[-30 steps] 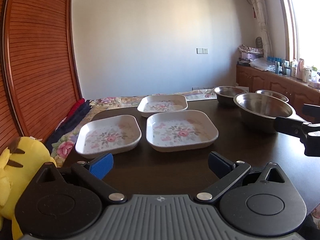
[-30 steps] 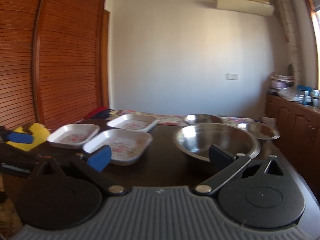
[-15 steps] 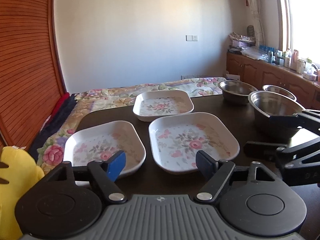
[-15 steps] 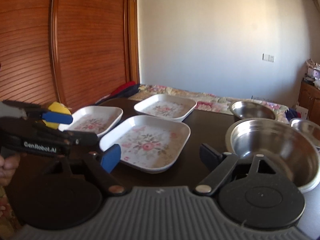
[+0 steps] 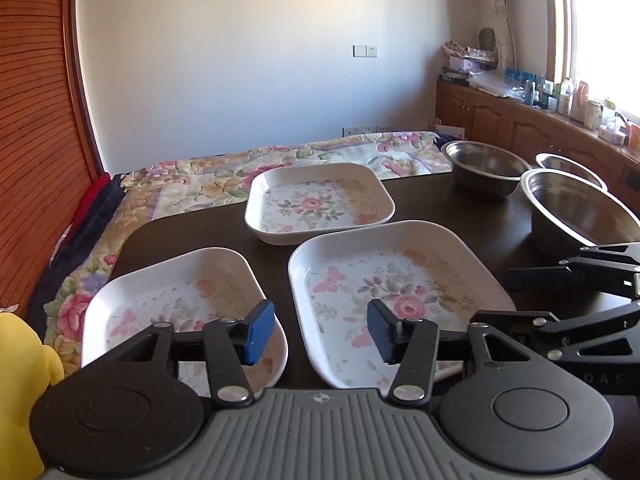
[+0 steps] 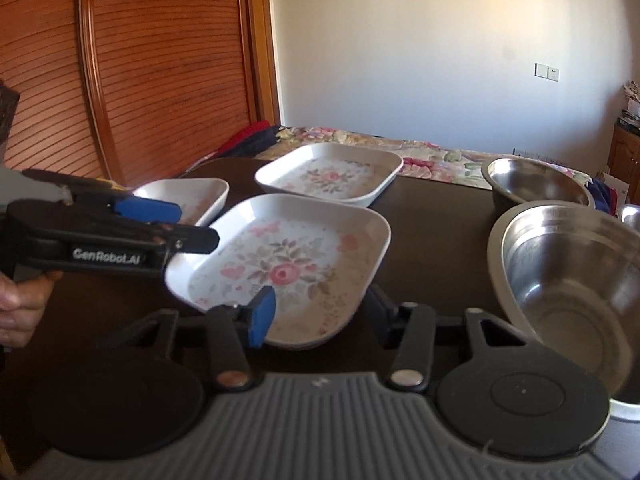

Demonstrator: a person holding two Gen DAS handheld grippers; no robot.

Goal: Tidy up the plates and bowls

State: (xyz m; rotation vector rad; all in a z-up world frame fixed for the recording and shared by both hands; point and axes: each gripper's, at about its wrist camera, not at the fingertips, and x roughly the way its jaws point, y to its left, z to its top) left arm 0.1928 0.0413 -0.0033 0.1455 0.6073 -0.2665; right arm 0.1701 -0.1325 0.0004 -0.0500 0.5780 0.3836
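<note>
Dark worktop (image 5: pixel 432 204): three floral plates left, three steel bowls right, all apart, none stacked. Approach step. Right tool (image 6: pixel 320 312) half open, empty, straddling near plate (image 6: pixel 280 264); next: close on rim. Left tool (image 5: pixel 320 330) half open, empty, above gap beside left plate (image 5: pixel 172 304).

Bare dark table (image 5: pixel 432 200) separates 3 floral plates (image 5: pixel 320 200) from 3 steel bowls (image 5: pixel 580 216).

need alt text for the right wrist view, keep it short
The open right gripper hangs over the near edge of a white flowered plate on a dark table. Two more flowered plates lie behind it, steel bowls stand to the right, and the left gripper reaches in from the left.
</note>
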